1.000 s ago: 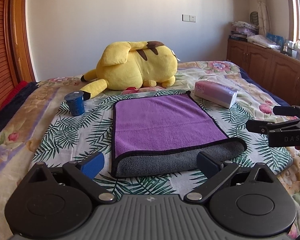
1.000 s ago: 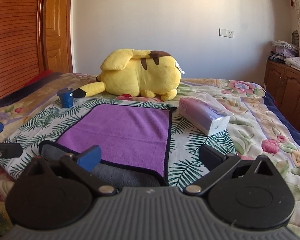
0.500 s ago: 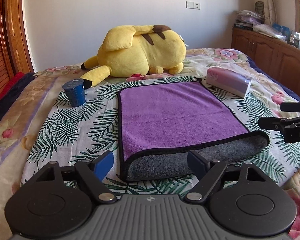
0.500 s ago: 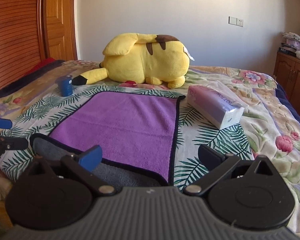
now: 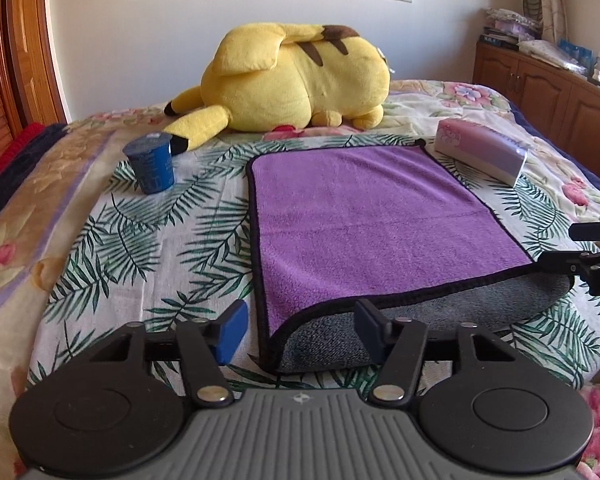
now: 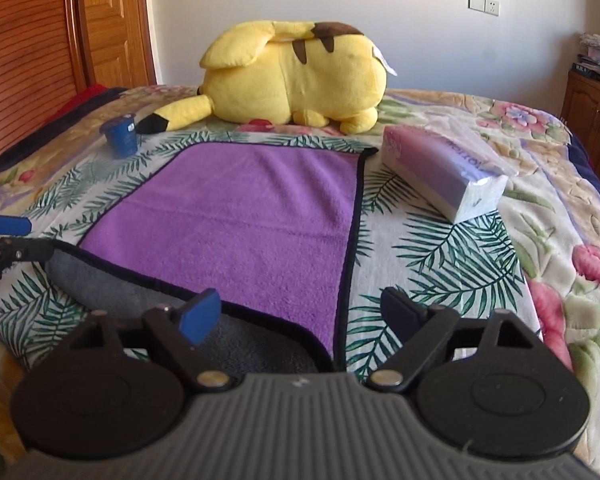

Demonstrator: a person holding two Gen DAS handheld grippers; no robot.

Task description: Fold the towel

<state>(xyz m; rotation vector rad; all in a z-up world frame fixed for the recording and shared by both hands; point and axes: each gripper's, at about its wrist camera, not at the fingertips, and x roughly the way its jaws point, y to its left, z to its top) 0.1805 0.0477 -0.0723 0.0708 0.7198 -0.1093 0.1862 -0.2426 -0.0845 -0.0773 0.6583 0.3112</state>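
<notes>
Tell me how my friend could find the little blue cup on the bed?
Start at the big yellow plush toy lying across the far end of the bed. Follow its black-tipped tail down to the leaf-print cover, left of the purple towel. The blue cup stands upright there, the only small, dark blue, round thing, unlike the long pink tissue pack on the towel's other side.

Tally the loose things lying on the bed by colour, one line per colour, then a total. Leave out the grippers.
Purple: 2, the towel and the tissue pack
Yellow: 1, the plush toy
Blue: 1, the cup
Total: 4
</notes>
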